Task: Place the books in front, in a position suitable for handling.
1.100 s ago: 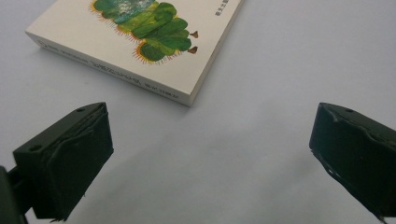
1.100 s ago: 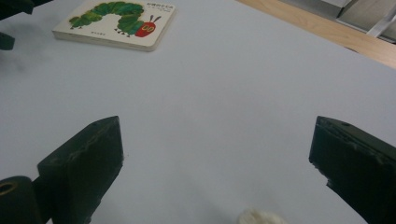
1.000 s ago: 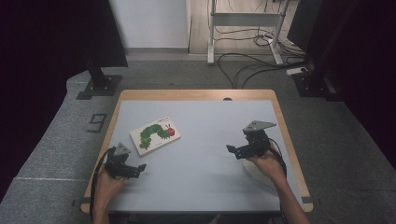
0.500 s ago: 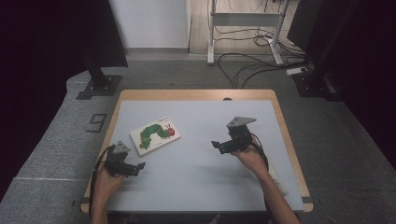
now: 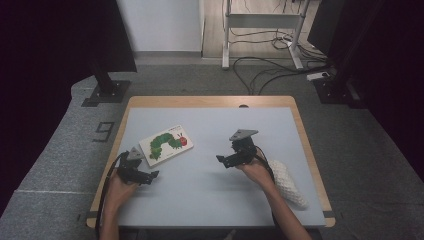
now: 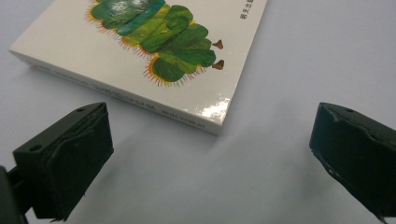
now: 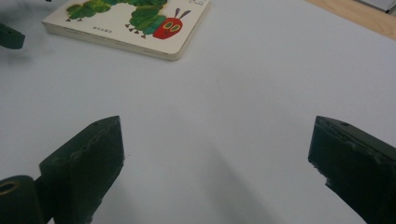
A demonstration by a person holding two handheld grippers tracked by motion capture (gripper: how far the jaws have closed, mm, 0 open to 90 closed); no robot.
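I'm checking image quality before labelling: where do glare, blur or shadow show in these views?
Left gripper view: glare on the book cover's near corner, and its jaws look soft. Right gripper view: the left gripper at the top left edge is blurred, and jaw shadows fall on the table. High view: dark surroundings, evenly lit tabletop.

A large dark numeral 9 [image 5: 104, 132] is showing on the grey floor mat [image 5: 60, 150] just left of the table. The picture book [image 6: 154, 51] is carrying a short line of small printed characters near one cover edge and another line along its spine, both too small and blurred to be read.
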